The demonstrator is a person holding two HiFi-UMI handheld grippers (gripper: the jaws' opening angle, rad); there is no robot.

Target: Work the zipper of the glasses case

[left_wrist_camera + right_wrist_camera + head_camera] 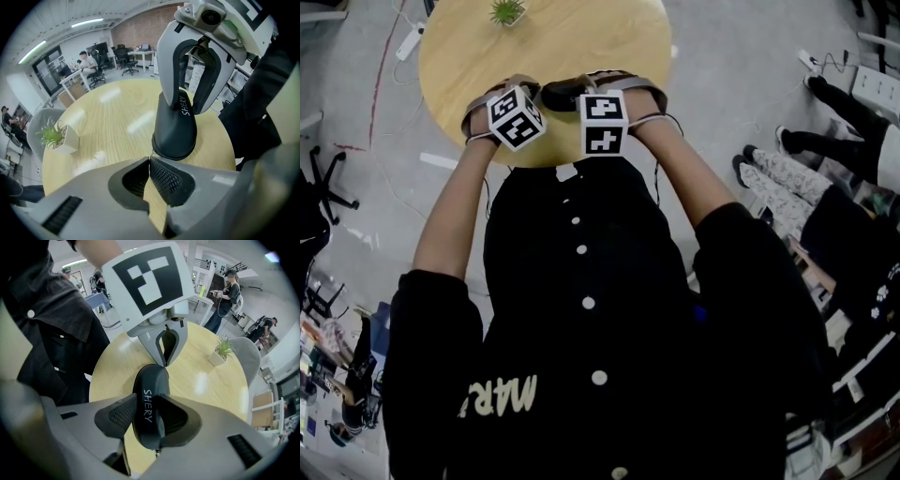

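smooth black oval glasses case (149,401)

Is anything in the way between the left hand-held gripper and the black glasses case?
Nothing visible does. The left hand-held gripper, tips shut, sits right at the end of the black oval glasses case, which the right hand-held gripper clamps. The small potted plant stands well aside on the round wooden table.

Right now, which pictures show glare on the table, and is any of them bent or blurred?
Left gripper view: pale glare patches on the table, its edge curved by the wide lens, dark corners, the case sharp. Right gripper view: one bright patch near the plant, the same curving. Head view: even light, no glare, but the black jacket loses detail.
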